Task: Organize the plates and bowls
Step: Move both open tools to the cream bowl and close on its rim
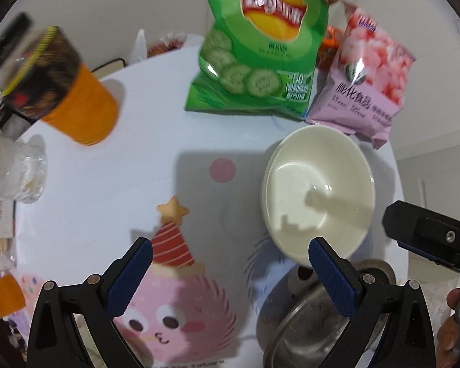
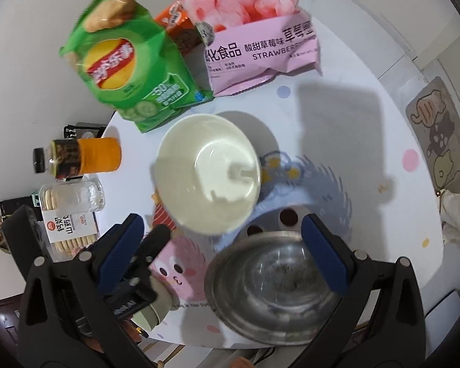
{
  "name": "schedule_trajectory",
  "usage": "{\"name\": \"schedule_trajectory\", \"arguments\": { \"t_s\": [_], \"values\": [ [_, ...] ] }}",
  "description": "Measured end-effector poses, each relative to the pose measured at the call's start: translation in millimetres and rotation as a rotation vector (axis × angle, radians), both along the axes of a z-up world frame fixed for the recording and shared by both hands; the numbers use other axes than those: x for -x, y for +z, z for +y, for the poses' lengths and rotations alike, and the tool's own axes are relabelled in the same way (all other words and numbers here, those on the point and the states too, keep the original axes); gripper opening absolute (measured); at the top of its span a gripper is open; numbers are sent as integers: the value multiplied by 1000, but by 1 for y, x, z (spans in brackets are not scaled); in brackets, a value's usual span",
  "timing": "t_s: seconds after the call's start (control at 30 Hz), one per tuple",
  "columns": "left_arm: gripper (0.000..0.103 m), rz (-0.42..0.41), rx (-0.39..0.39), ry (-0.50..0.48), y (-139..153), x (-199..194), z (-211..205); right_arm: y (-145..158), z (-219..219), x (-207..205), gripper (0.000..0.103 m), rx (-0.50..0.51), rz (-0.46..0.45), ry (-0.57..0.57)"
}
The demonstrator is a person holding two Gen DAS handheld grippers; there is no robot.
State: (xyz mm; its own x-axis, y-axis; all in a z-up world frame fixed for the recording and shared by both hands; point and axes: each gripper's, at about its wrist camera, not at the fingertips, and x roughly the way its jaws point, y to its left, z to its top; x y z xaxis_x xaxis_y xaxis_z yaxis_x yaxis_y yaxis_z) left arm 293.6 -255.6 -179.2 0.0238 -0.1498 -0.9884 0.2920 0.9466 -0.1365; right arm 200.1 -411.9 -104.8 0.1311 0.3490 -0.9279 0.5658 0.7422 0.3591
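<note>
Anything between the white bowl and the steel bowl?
Nothing: in the right wrist view only bare printed tablecloth separates white bowl from steel bowl.

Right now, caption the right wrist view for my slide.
Open right gripper above a steel bowl, white bowl beyond it, snack bags at the table's far edge.

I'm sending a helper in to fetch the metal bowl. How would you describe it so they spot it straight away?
Start at the round white table with the cartoon print. At its near edge, in front of the white bowl and the snack bags, sits the metal bowl. It is the only shiny steel dish there; the other bowl is plain cream-white.
</note>
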Motion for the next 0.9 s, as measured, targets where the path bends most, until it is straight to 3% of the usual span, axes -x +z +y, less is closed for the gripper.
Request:
{"name": "schedule_trajectory", "arguments": {
  "t_s": [0.17, 0.23, 0.37, 0.43, 0.53, 0.6, 0.67, 0.8, 0.9],
  "values": [
    [103, 43, -21, -25, -23, -7, -10, -23, -4, -15, 98, 16, 30, 42],
    [103, 59, -23, -31, -29, -9, -11, -30, -7, -18, 86, 15, 38, 49],
    [103, 69, -22, -17, -36, -12, -13, -47, -10, -24, 76, 6, 70, 71],
    [102, 68, -30, 6, -37, -12, -13, -52, -10, -24, 58, 2, 73, 81],
    [101, 78, -3, 35, -38, -11, -7, -56, -10, -24, 50, 4, 80, 89],
    [88, 70, -3, 30, -37, -10, -7, -58, -9, -24, 43, 0, 84, 98],
    [57, 51, -23, 24, -34, -11, -9, -58, -7, -25, 35, 4, 78, 113],
    [37, 60, 19, 39, -30, -13, -12, -55, -6, -26, 27, 22, 77, 139],
    [15, 49, 36, 40, -25, -9, -18, -54, -4, -25, 16, 44, 73, 159]
  ]
}}
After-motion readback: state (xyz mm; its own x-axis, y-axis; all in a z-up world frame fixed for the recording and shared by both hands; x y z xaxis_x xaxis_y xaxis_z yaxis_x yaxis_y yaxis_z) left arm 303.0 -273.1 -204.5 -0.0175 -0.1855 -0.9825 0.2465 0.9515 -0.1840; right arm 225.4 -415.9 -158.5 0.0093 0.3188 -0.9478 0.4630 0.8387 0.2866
